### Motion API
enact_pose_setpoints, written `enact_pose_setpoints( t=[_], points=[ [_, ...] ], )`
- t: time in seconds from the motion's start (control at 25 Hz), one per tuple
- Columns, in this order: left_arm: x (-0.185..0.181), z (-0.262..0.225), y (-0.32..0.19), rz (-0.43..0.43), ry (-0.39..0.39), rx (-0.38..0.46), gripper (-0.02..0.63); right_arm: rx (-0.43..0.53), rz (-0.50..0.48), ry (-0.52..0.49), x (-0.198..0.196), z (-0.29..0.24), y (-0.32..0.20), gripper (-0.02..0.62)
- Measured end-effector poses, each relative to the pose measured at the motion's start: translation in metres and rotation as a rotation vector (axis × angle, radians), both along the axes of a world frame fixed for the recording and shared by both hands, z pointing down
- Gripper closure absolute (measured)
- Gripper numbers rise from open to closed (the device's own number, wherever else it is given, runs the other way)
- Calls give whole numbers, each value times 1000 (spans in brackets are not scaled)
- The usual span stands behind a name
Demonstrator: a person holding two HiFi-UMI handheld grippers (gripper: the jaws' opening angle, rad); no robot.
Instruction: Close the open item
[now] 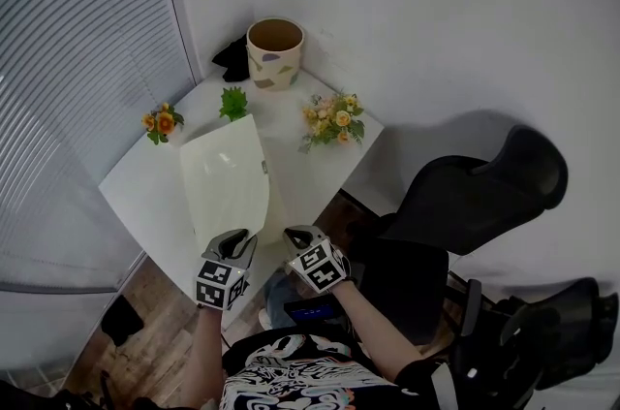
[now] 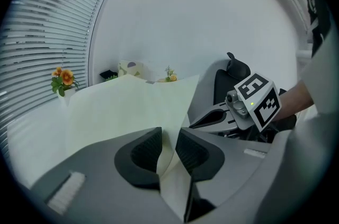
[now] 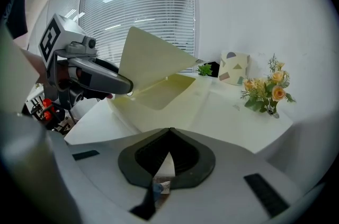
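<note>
- Plainly the job is unfinished: on the white desk (image 1: pixel 145 190) the pale cream box (image 3: pixel 164 91) lies near the edge closest to the person, and its shallow base is exposed.
- Its lid (image 1: pixel 225 177) stands raised at a slant over that base, hinged along the side away from the right gripper. A wide wedge of air separates lid and base, so I judge the closing to be partly done at most.
- Left gripper (image 2: pixel 169 138): the lid's free edge runs between its fingers, and the pads sit against the sheet on both sides. It looks to be pinching the lid and carrying it.
- Right gripper (image 3: pixel 169 133): its fingers are clenched tip to tip with nothing held. It hovers just beside the desk's near edge, apart from the box.
- What is left, in my judgement: bring the lid down until it lies flat on the base, slip the fingers off its edge, and perhaps press it home with the idle gripper.
- Well beyond the box, a speckled pot (image 1: pixel 275 52) stands at the far corner.
- Smaller still are a yellow flower bunch (image 1: pixel 334 119), orange flowers (image 1: pixel 160 122) and a green sprig (image 1: pixel 232 101), all clear of the lid's path.
</note>
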State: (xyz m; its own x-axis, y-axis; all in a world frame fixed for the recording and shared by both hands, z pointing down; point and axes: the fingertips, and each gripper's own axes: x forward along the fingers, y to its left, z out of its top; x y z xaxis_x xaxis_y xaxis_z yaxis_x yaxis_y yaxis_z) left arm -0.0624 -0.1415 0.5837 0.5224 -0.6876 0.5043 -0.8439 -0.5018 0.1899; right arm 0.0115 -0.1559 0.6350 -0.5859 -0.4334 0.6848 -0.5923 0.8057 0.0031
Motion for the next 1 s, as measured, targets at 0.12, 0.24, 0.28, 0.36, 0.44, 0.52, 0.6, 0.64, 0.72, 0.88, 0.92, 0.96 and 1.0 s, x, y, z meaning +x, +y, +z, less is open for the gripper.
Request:
enact_pose_setpoints(
  t=[0.12, 0.24, 0.28, 0.36, 0.44, 0.52, 0.6, 0.64, 0.72, 0.88, 0.92, 0.96, 1.0],
  points=[
    [2, 4, -1, 16, -15, -20, 529, -2, -1, -3, -1, 0, -1, 592],
    [4, 8, -1, 32, -31, -35, 526, -6, 0, 0, -1, 0, -1, 594],
    [4, 9, 0, 37, -36, -38, 526, -7, 0, 0, -1, 0, 0, 592],
    [5, 10, -1, 45, -41, -45, 526, -12, 1, 1, 0, 0, 0, 592],
    [7, 13, -3, 52, -45, -56, 525, -14, 2, 0, 0, -1, 0, 592],
    [8, 17, -3, 64, -59, -71, 523, -8, 3, -6, 0, -1, -1, 592],
    [9, 21, -2, 77, -76, -91, 522, -9, 3, -8, -1, 0, -1, 592],
    [9, 23, -2, 79, -81, -102, 520, -12, 4, -7, -1, 0, 0, 592],
    [10, 25, -3, 82, -88, -121, 520, -15, 6, -9, -1, -1, 0, 592],
    [13, 27, -4, 95, -105, -136, 518, -14, 7, -15, 0, -2, -1, 592],
    [13, 27, -4, 100, -108, -140, 517, -14, 7, -16, -1, -2, -1, 592],
    [13, 28, -4, 105, -113, -144, 517, -16, 7, -17, -1, -1, -1, 592],
    [14, 29, -4, 111, -121, -147, 517, -17, 7, -17, 0, -1, 0, 592]
  ],
)
